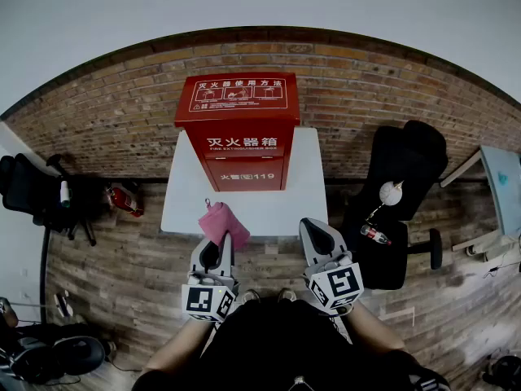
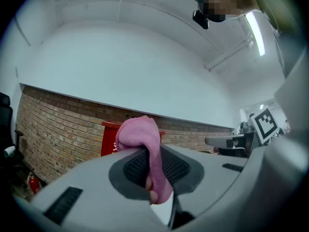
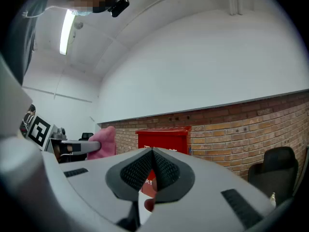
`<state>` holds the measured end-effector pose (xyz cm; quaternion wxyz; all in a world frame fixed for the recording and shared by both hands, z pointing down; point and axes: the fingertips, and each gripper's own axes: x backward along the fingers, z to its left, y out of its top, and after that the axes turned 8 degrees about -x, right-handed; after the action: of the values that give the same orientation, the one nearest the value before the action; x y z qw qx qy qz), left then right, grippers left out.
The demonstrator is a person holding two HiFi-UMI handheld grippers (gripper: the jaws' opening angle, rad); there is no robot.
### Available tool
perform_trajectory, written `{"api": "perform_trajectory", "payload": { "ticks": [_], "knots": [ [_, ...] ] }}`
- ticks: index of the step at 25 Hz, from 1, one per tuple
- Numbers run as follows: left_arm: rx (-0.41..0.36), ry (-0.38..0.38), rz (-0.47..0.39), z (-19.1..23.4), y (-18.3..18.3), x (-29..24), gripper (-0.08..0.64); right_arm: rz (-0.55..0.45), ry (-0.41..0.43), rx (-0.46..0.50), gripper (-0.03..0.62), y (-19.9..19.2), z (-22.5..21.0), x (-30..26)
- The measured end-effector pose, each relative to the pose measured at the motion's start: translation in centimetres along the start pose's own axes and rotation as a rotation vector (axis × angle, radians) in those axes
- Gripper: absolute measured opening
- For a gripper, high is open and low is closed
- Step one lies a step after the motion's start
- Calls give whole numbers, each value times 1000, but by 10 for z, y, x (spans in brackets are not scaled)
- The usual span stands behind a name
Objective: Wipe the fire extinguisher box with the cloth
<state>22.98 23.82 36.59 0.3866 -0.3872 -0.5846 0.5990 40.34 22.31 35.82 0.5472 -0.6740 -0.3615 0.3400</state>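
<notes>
One fuzzy pink cloth (image 1: 224, 221) is pinched in the left claw (image 1: 218, 247); the right claw (image 1: 319, 228) is closed, empty.

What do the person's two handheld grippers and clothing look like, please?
Both the left gripper and right gripper have grey tapered jaws with black textured pads. Each carries a white cube with black square markers. The person wears a black top.

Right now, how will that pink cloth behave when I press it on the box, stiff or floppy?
Probably floppy: the cloth bunches and droops over the left gripper's shut jaws. Likely light, since a small pinch holds it. It should mould to the box.
</notes>
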Motion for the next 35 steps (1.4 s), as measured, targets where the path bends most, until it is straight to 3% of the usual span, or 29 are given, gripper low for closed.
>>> {"api": "perform_trajectory", "payload": {
  "ticks": [10, 17, 26, 30, 35],
  "knots": [
    [4, 35, 10, -7, -4, 0, 81, 14, 28, -16, 20, -4, -10, 6],
    [27, 58, 18, -14, -4, 1, 81, 17, 149, -40, 21, -10, -10, 12],
    [7, 196, 30, -18, -10, 19, 81, 27, 328, -99, 21, -24, -11, 17],
    [4, 236, 30, -18, -13, 24, 81, 48, 392, -67, 21, -31, -5, 15],
    [3, 290, 20, -7, -15, 26, 81, 63, 449, -97, 21, -37, -5, 6]
  ]
}}
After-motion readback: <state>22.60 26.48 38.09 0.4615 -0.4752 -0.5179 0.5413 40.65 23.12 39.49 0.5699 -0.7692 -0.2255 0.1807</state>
